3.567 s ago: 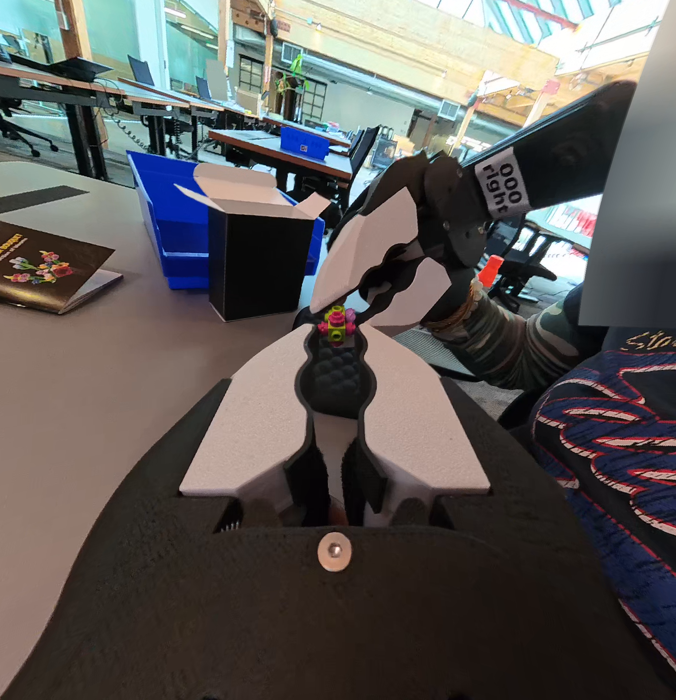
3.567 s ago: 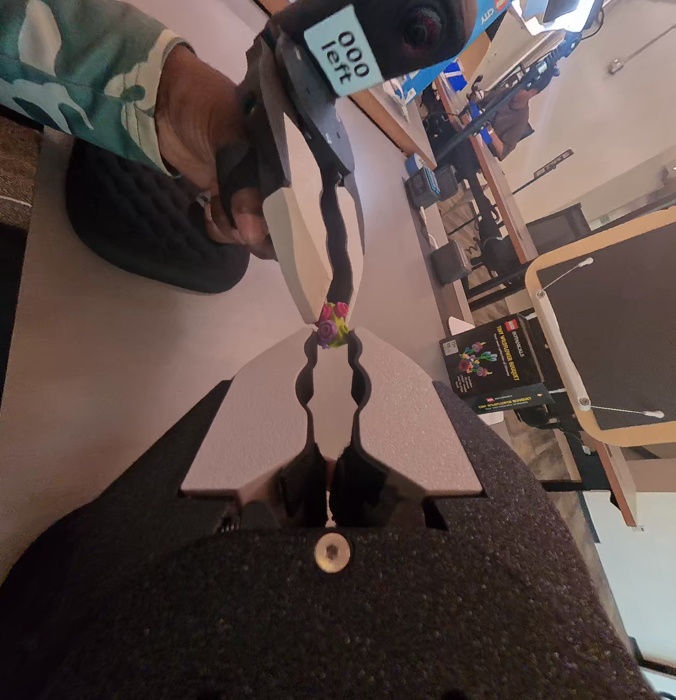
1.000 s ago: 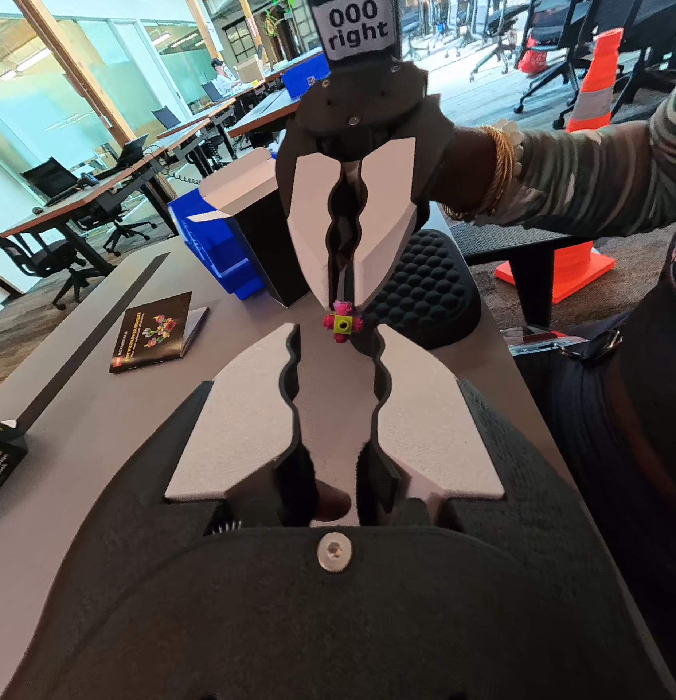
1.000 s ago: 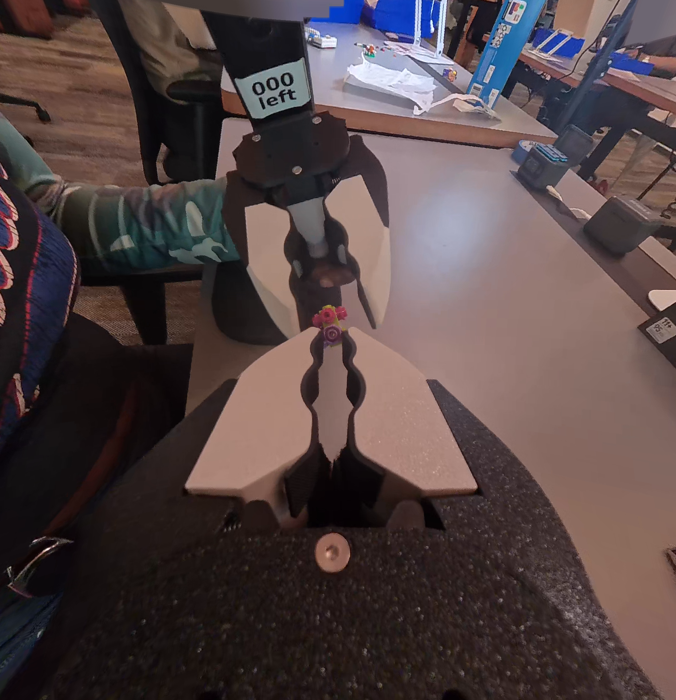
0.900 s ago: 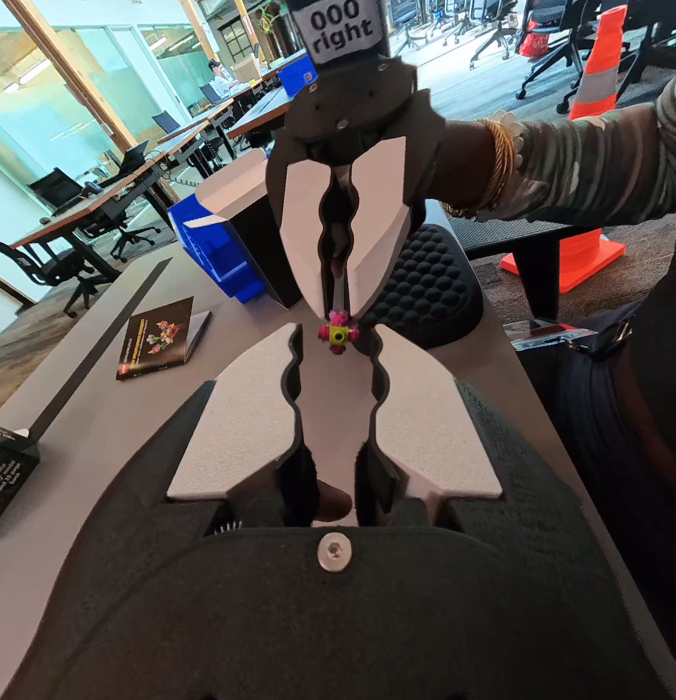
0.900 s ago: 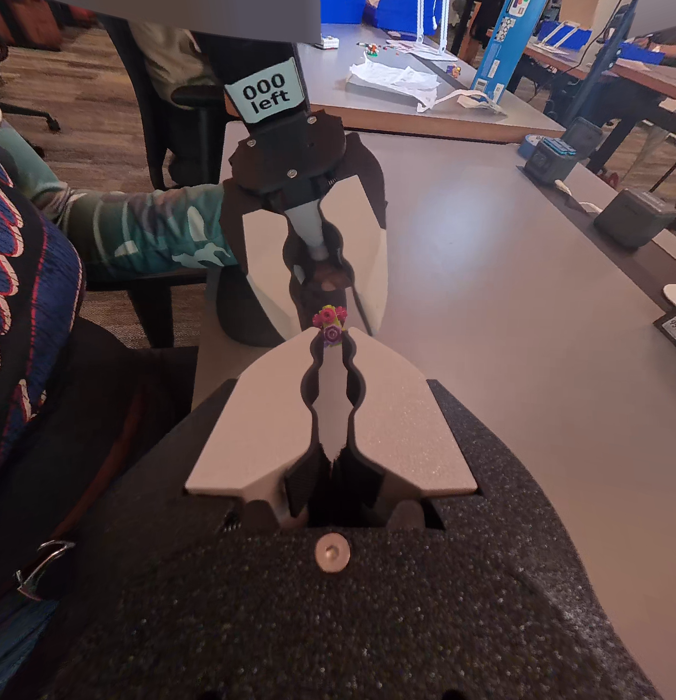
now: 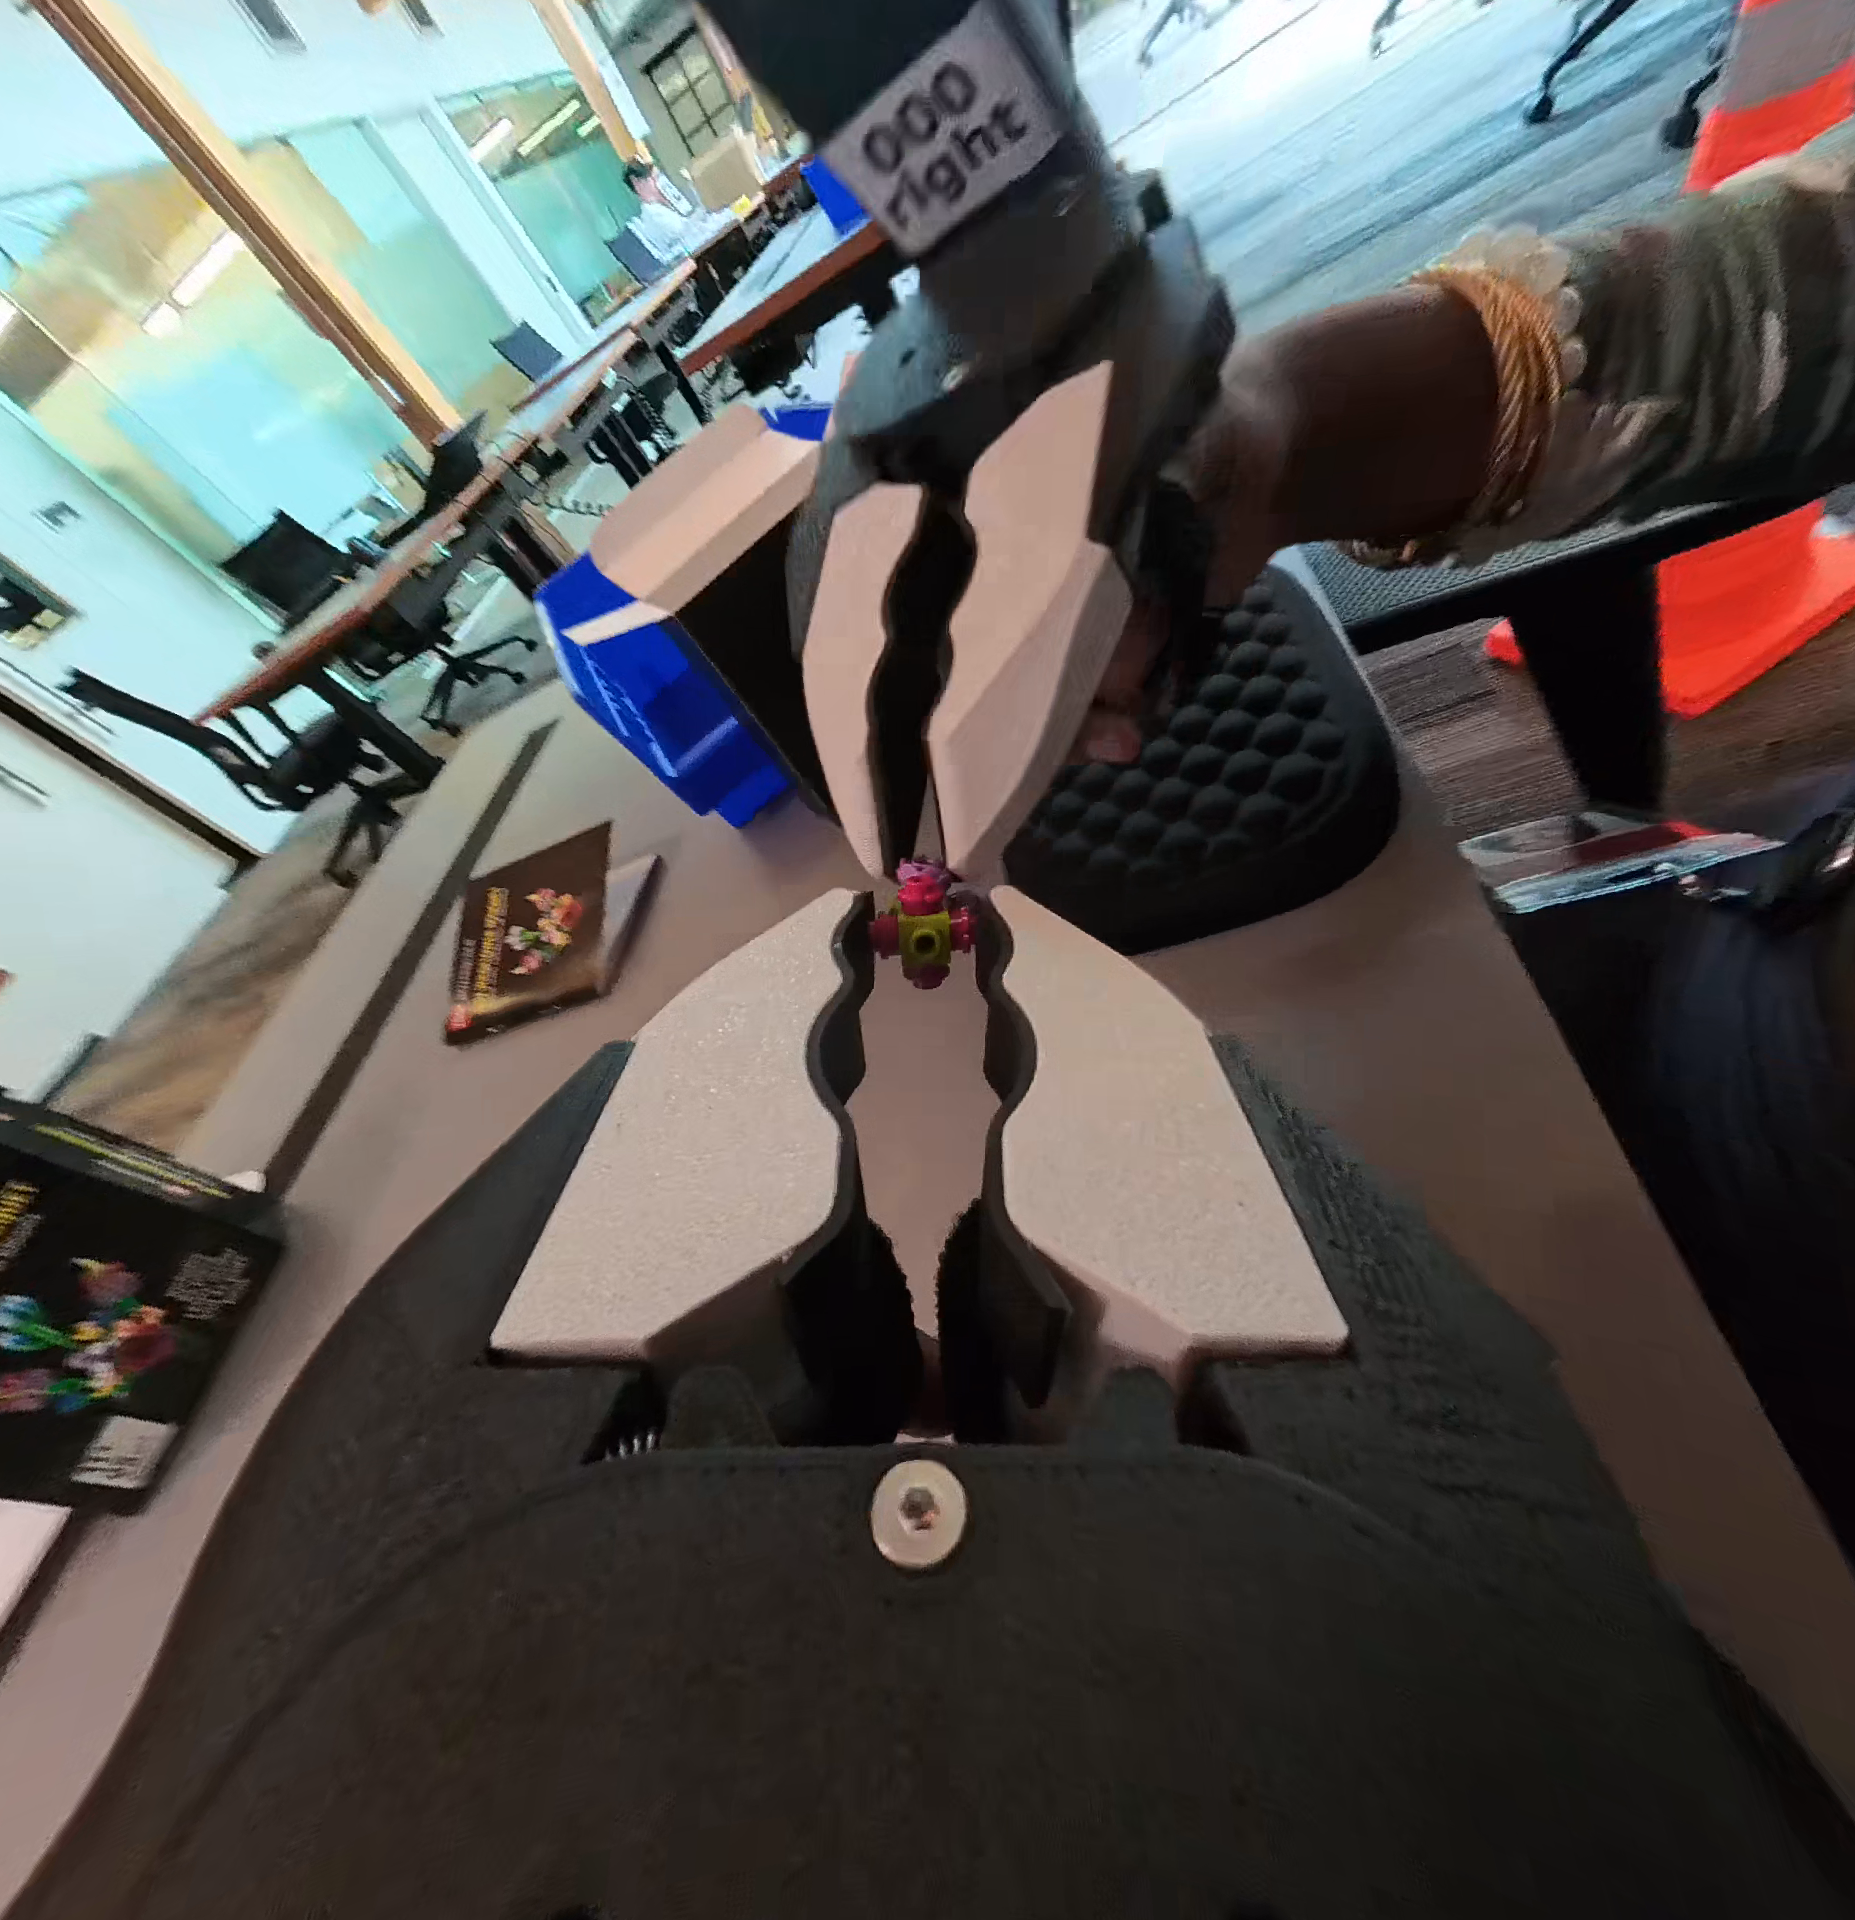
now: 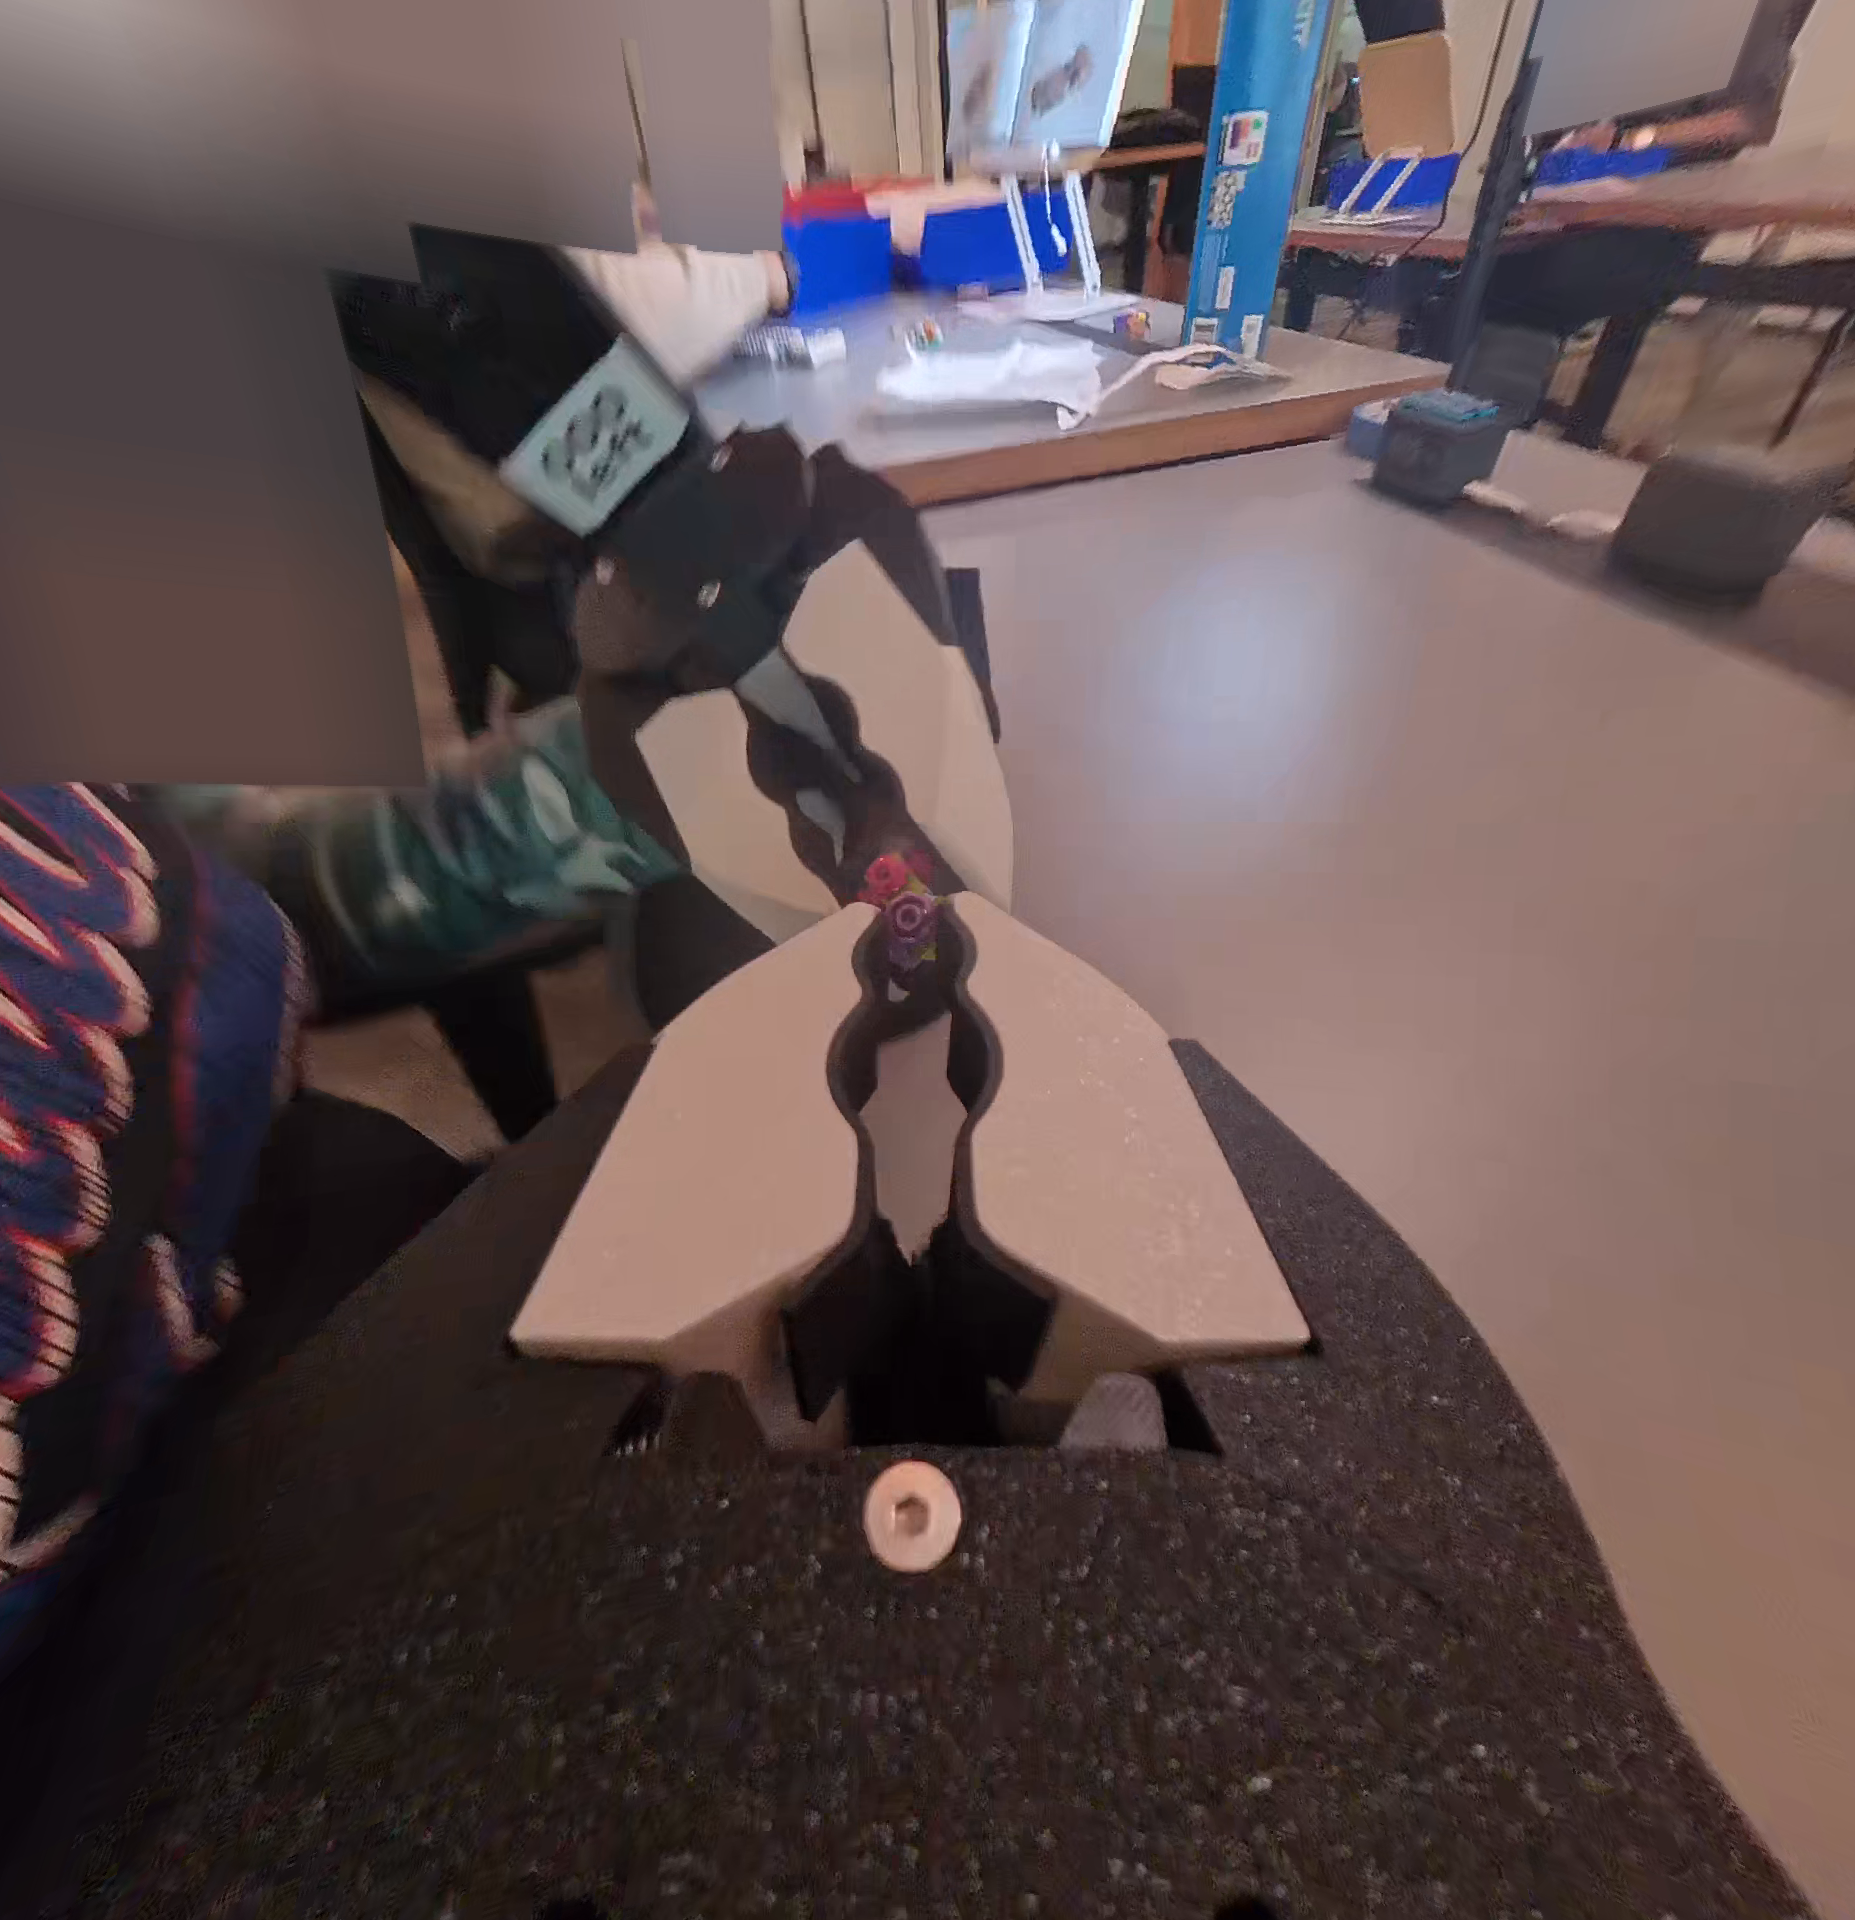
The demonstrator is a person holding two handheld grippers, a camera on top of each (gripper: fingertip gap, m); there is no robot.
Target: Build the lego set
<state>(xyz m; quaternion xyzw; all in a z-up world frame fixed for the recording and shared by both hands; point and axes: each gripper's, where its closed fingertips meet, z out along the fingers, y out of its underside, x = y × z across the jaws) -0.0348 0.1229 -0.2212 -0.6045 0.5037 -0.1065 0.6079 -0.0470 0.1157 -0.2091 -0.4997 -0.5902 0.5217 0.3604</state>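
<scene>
A small lego flower piece (image 7: 923, 938), a lime block with pink studs and a purple flower, hangs in the air above the grey table (image 7: 1370, 1091). My right gripper (image 7: 918, 864) comes down from above and is shut on its top. In the right wrist view my right gripper (image 8: 907, 925) pinches the piece (image 8: 905, 916) at its tips. My left gripper (image 7: 925, 932) has its two fingertips closed against the pink side studs of the same piece. The left gripper also shows in the right wrist view (image 8: 887, 875), slanting in from the upper left.
A black instruction booklet (image 7: 538, 935) and a black lego box (image 7: 81, 1309) lie on the left. A blue bin (image 7: 674, 686) and an open black carton (image 7: 736, 582) stand behind. A black honeycomb pad (image 7: 1214, 769) lies at the table's right edge, and an orange cone (image 7: 1775, 582) stands beyond. The open black carton (image 7: 736, 582) is about 20 cm from both grippers' fingertips.
My left gripper has narrowed from wide open onto the piece. The right gripper kept its hold and tilted. Both views have swung and blurred.
</scene>
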